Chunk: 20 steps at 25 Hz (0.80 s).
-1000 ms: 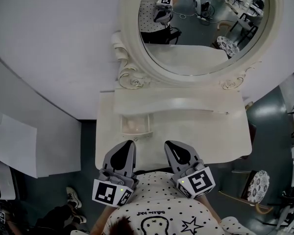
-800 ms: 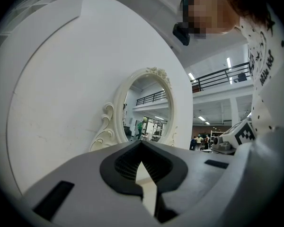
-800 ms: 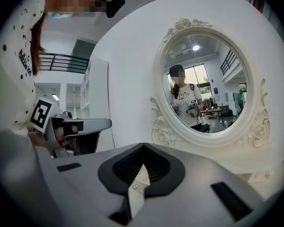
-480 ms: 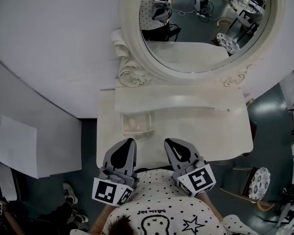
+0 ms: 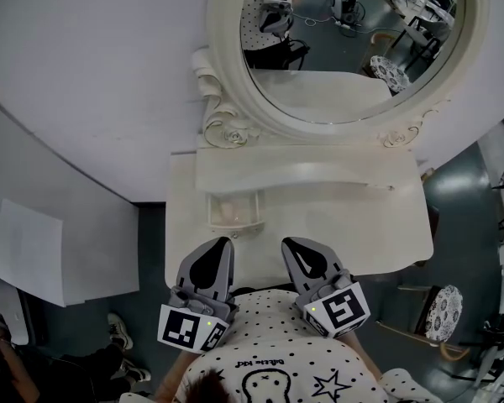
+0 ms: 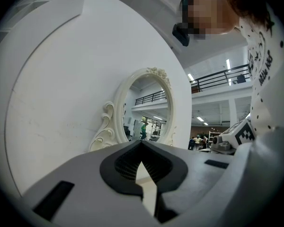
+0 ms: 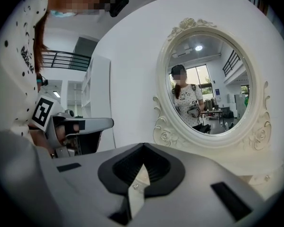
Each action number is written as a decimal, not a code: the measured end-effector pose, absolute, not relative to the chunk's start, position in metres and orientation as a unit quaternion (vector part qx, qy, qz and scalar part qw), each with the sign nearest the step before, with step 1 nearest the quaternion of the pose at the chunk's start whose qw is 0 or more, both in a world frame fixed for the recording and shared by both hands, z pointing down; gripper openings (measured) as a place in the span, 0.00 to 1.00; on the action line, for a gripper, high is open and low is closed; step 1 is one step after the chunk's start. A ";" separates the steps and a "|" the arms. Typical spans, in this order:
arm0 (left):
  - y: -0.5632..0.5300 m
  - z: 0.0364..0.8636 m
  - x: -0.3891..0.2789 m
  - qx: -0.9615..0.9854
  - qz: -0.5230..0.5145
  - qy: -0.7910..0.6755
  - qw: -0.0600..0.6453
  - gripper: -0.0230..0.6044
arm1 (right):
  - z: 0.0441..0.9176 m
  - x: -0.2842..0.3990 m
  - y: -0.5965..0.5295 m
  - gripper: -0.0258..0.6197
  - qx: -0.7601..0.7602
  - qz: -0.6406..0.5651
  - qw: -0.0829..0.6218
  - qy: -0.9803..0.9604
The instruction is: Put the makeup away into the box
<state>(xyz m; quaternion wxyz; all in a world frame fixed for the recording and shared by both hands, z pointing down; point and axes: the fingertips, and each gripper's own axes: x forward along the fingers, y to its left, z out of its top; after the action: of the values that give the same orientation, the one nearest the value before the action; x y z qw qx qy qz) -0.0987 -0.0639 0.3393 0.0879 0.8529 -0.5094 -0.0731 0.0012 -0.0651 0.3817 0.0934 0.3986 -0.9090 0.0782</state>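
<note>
We hold the left gripper and right gripper shut and empty at the table's near edge. The box sits just beyond the left one, contents unclear. Our shirt's lettering is too small to read.

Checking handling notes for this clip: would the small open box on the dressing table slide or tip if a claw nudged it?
Probably slides rather than tips: the small open box looks low and flat-bottomed on the smooth dressing table. Likely light, since it seems thin-walled. Contents unclear.
</note>
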 end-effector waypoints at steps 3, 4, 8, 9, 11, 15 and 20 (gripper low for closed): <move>-0.065 0.342 -0.099 0.853 -0.072 -0.509 0.091 0.03 | 0.383 0.000 -0.066 0.05 0.397 0.077 0.094 -0.910; -0.065 0.344 -0.099 0.852 -0.068 -0.509 0.096 0.03 | 0.384 0.000 -0.066 0.05 0.397 0.077 0.094 -0.910; -0.065 0.347 -0.099 0.852 -0.064 -0.509 0.101 0.03 | 0.386 -0.001 -0.067 0.05 0.399 0.078 0.094 -0.909; -0.065 0.346 -0.099 0.852 -0.065 -0.509 0.099 0.03 | 0.386 0.000 -0.067 0.05 0.398 0.078 0.095 -0.909; -0.064 0.345 -0.099 0.853 -0.065 -0.509 0.096 0.03 | 0.385 0.000 -0.066 0.05 0.397 0.077 0.095 -0.909; -0.062 0.345 -0.099 0.852 -0.064 -0.510 0.101 0.03 | 0.384 0.000 -0.065 0.05 0.397 0.078 0.096 -0.909; -0.061 0.344 -0.099 0.851 -0.064 -0.511 0.099 0.03 | 0.384 0.000 -0.064 0.05 0.396 0.078 0.095 -0.910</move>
<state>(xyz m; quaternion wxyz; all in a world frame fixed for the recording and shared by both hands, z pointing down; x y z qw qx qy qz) -0.0988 -0.0613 0.3440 0.0995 0.8515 -0.5109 -0.0641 -0.0002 -0.0638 0.3843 0.0951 0.3964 -0.9098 0.0778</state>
